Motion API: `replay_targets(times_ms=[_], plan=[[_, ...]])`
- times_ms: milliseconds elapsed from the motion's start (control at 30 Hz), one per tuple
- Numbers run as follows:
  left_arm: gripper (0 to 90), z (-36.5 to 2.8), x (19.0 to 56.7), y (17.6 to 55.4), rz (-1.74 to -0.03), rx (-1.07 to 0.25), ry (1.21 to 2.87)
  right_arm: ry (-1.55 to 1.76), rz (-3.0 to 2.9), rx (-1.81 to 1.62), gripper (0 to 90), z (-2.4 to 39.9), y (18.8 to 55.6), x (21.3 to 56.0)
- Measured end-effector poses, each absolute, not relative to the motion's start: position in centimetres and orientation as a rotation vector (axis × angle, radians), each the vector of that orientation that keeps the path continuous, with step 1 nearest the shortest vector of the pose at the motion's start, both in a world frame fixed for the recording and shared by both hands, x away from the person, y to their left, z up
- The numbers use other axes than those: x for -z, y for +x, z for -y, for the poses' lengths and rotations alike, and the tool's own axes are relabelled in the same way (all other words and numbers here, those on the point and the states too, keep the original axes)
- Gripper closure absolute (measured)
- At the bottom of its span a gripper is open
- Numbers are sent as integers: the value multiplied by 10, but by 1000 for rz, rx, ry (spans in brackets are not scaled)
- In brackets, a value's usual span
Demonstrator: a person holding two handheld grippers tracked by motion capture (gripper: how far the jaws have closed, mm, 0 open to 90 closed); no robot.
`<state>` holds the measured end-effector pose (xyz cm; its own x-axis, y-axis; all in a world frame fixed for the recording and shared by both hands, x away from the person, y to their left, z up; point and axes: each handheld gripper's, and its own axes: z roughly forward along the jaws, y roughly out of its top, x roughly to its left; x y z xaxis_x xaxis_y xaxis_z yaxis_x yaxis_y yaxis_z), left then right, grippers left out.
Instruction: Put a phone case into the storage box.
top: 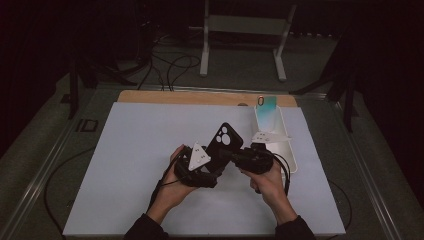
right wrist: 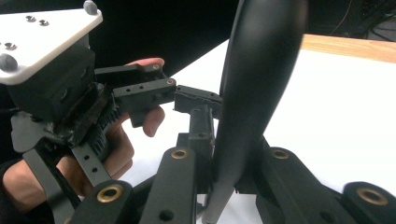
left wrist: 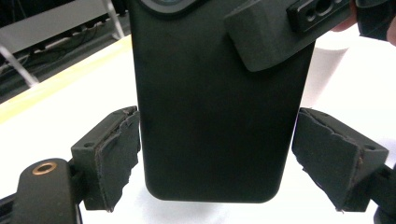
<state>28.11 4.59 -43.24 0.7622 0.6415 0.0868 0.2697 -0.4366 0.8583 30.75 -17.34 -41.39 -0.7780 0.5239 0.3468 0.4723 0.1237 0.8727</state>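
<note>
A black phone (top: 225,140) in a dark case stands tilted above the white mat, camera end up, held between both grippers. My left gripper (top: 215,162) is shut across its width. In the left gripper view the phone (left wrist: 215,116) sits between the two torn pads (left wrist: 116,154), which touch its side edges. My right gripper (top: 234,158) comes in from the right and is shut on the phone's thickness. In the right gripper view the phone (right wrist: 261,70) is edge-on between that gripper's jaws (right wrist: 229,172). One right jaw lies on the phone's back at the top right of the left gripper view.
A white tray (top: 289,150) stands on the mat's right side, with a teal phone case (top: 267,106) leaning at its far end. The white mat (top: 125,165) covers a wooden table (top: 190,97). A white frame (top: 245,25) and cables lie on the floor beyond.
</note>
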Motion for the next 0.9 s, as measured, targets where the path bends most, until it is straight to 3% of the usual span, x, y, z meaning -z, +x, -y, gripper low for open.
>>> replay_targets(times_ms=[600, 900], plan=[[145, -78, 434, 297, -709, -272, 2008, 950, -2342, -1775, 808, 180, 303, 411], [48, -78, 435, 296, -654, -216, 2019, 847, -2383, -1813, 807, 182, 297, 408]])
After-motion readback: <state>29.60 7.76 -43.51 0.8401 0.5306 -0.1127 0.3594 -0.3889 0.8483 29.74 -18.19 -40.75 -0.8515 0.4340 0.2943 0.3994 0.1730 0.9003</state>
